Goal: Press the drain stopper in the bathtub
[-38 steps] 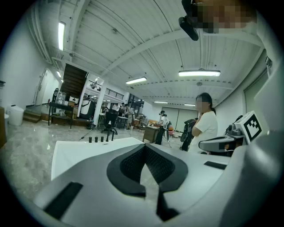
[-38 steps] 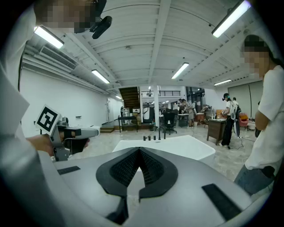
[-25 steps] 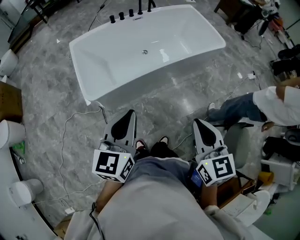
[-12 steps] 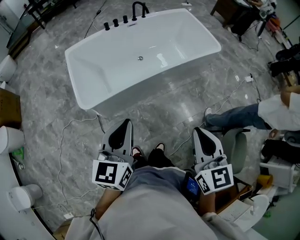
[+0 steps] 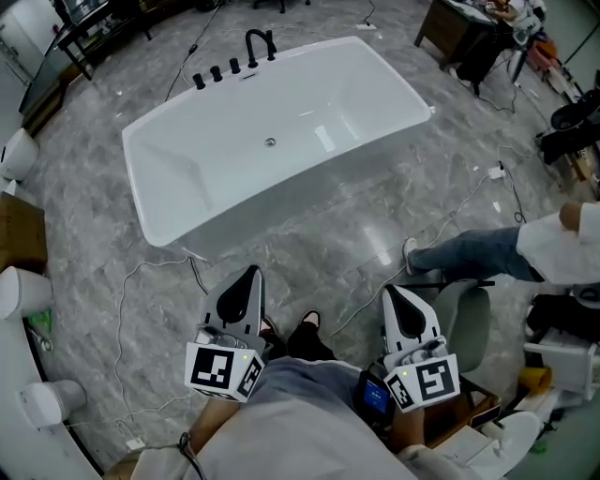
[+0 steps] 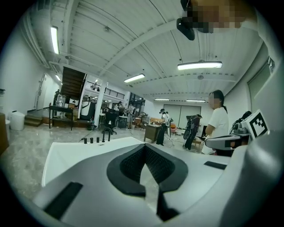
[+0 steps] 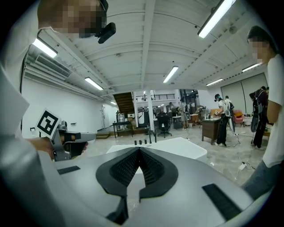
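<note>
The white bathtub (image 5: 187, 178) stands on the grey marble floor ahead of me. Its small round metal drain stopper (image 5: 270, 142) sits in the middle of the tub bottom. A black faucet (image 5: 255, 42) and black knobs (image 5: 215, 73) line the far rim. My left gripper (image 5: 253, 272) and right gripper (image 5: 391, 291) are held low near my body, well short of the tub. Both are shut with nothing between the jaws. In the left gripper view the tub (image 6: 80, 153) shows beyond the shut left gripper (image 6: 144, 145). In the right gripper view the tub (image 7: 177, 144) lies past the shut right gripper (image 7: 139, 148).
A seated person (image 5: 553, 248) stretches a leg across the floor at right. Cables (image 5: 141, 281) trail over the floor in front of the tub. White fixtures (image 5: 19, 291) and a cardboard box (image 5: 19, 216) line the left edge. A dark desk (image 5: 450, 28) stands at the far right.
The tub and its drain have slid lower in the head view, and the faucet now shows fully. Both grippers sit slightly lower in the frame and remain shut.
</note>
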The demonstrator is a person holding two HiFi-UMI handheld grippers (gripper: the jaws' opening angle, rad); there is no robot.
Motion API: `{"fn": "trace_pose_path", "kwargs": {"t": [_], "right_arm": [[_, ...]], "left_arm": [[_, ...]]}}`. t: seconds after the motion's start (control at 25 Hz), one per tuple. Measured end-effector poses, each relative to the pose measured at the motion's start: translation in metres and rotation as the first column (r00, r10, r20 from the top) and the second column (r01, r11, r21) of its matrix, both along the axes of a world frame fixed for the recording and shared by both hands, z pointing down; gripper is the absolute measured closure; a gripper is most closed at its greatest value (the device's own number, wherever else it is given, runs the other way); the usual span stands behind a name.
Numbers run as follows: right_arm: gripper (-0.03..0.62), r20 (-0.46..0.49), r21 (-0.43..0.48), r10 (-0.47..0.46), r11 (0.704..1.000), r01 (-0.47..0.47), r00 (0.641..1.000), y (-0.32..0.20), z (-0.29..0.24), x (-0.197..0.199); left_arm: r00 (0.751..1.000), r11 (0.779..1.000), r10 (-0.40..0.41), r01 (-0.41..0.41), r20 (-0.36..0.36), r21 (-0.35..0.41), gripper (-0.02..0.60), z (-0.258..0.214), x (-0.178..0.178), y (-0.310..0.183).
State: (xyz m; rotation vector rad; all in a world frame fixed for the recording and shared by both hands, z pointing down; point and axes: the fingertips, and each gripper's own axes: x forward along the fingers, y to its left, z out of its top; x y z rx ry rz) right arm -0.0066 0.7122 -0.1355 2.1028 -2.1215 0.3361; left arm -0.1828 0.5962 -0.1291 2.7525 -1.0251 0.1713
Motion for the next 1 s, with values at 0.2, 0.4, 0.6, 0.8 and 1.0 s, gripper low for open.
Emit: {"fn": "trace_pose_path", "kwargs": {"t": [0.2, 0.4, 0.6, 0.8, 1.0], "right_arm": [[0.579, -0.010, -0.004, -0.013, 1.000, 0.013, 1.000, 0.002, 0.006, 0.030], [0.579, 0.015, 0.002, -0.024, 1.000, 0.024, 1.000, -0.002, 0.009, 0.042], [0.578, 0.029, 0.004, -0.028, 1.000, 0.028, 0.999, -0.013, 0.013, 0.056], [0.579, 0.031, -0.003, -0.047, 0.999, 0.047, 0.998, -0.039, 0.014, 0.055], [0.579, 0.021, -0.017, -0.049, 0.999, 0.050, 0.999, -0.063, 0.012, 0.065]], "left_arm": [[1.000, 1.000, 0.013, -0.013, 0.005, 0.006, 0.575, -0.001, 0.038, 0.007], [1.000, 1.000, 0.015, -0.015, 0.025, 0.004, 0.575, -0.002, 0.055, 0.003], [1.000, 1.000, 0.022, -0.022, 0.019, 0.012, 0.575, 0.000, 0.074, -0.011], [1.000, 1.000, 0.025, -0.025, 0.007, 0.008, 0.575, 0.001, 0.082, -0.038], [1.000, 1.000, 0.022, -0.022, -0.003, -0.002, 0.575, 0.003, 0.093, -0.068]]}}
